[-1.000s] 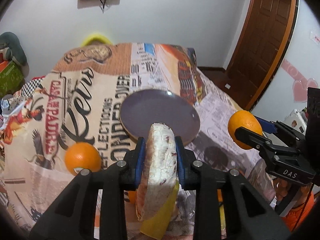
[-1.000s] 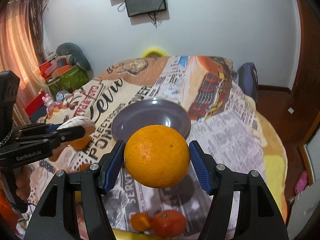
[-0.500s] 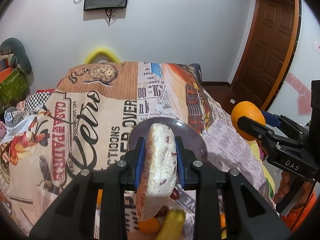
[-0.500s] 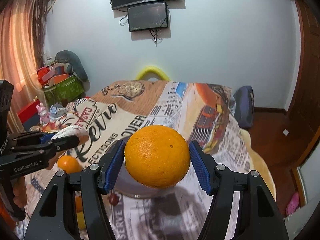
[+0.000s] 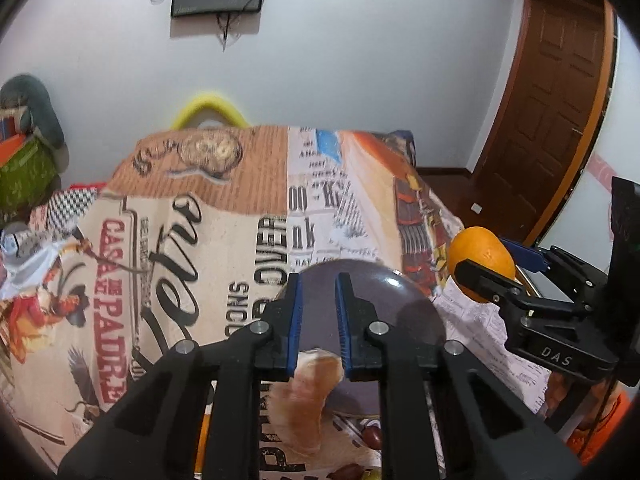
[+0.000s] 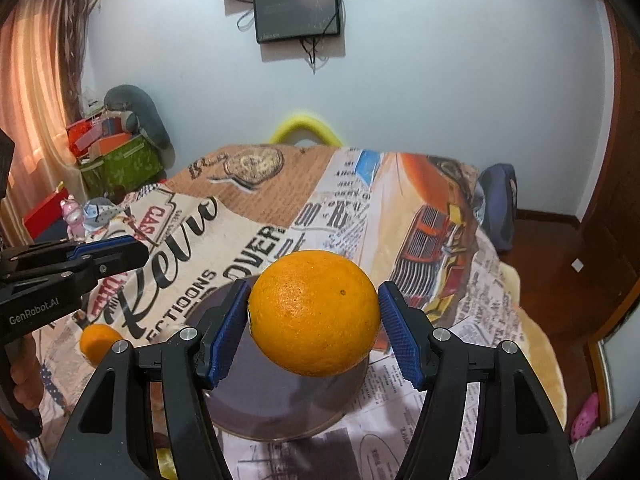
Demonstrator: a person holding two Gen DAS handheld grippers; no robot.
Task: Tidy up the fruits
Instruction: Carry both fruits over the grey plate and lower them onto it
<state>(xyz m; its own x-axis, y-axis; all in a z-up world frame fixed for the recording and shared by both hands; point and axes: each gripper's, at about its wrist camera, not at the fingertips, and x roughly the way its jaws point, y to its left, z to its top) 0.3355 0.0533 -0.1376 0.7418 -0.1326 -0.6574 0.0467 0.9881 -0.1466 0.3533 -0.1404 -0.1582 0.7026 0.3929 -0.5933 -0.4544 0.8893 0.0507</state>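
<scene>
A dark purple plate (image 5: 384, 304) lies on the printed tablecloth, also in the right wrist view (image 6: 280, 412). My left gripper (image 5: 318, 300) is open and empty above the plate's near edge. A pale, blurred fruit piece (image 5: 308, 396) shows below its jaws, over the plate's near rim. My right gripper (image 6: 314, 320) is shut on a large orange (image 6: 314, 312) and holds it above the plate. That orange also shows at the right of the left wrist view (image 5: 480, 260). A second orange (image 6: 98, 342) lies on the cloth left of the plate.
Small dark fruits (image 5: 374, 434) and a yellow fruit (image 6: 164, 460) lie on the cloth near the plate's front. A yellow chair back (image 5: 208, 110) stands behind the table. A wooden door (image 5: 560, 100) is at the right. Boxes and clutter (image 6: 116, 156) stand at the left.
My left gripper has opened and let go of the pale fruit piece, which now shows blurred below the jaws. Both grippers have risen and tilted up. The right gripper still holds the orange.
</scene>
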